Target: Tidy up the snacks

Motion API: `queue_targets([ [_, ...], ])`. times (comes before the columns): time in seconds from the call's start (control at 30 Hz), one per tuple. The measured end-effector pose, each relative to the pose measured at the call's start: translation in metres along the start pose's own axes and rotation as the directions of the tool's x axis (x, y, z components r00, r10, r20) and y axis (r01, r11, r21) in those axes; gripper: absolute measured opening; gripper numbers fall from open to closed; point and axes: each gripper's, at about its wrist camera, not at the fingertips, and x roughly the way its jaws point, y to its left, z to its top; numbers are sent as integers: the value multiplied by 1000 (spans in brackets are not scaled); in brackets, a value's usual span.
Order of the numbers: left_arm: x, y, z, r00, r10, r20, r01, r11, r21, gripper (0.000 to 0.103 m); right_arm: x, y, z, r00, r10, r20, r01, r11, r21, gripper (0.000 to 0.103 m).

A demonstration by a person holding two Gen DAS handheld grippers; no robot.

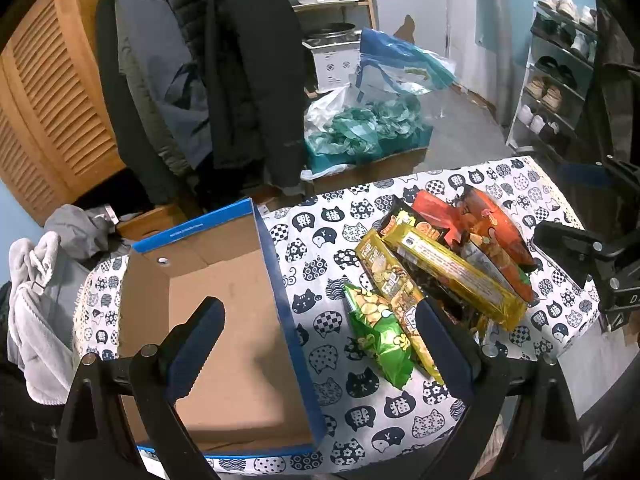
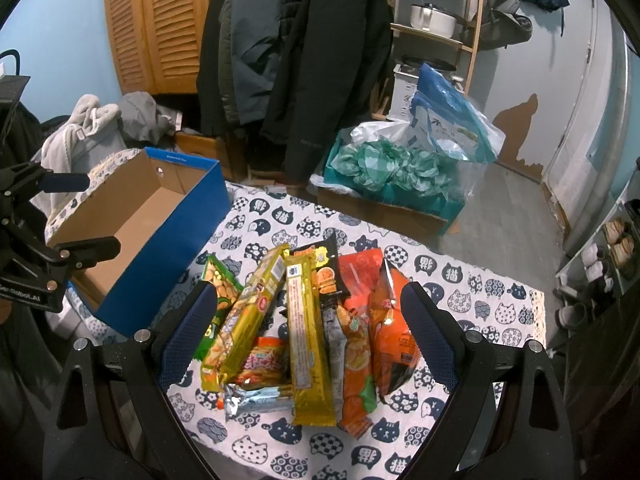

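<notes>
Taking one packet from the snack pile (image 2: 296,320) beside the empty blue box (image 2: 160,216) seems best; right gripper (image 2: 308,332) and left gripper (image 1: 320,344) are both spread wide, holding nothing.

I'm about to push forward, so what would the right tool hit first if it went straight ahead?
Most likely the long yellow snack pack, centred between the open right tool fingers atop the pile; depth is uncertain.

Tabletop (image 2: 460,292): covered by a cat-print cloth.
Box (image 2: 160,256): blue, open, sat on the tabletop.
Snack packets (image 2: 304,320): lay piled just right of the box.
</notes>
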Motion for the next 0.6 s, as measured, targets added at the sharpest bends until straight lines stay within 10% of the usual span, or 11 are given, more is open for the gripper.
queue_targets([
  [0.6,7,1,2,1000,-10,-29,10,1000,1,98,0,-1,0,1000,0,-4,0,1000,0,91],
])
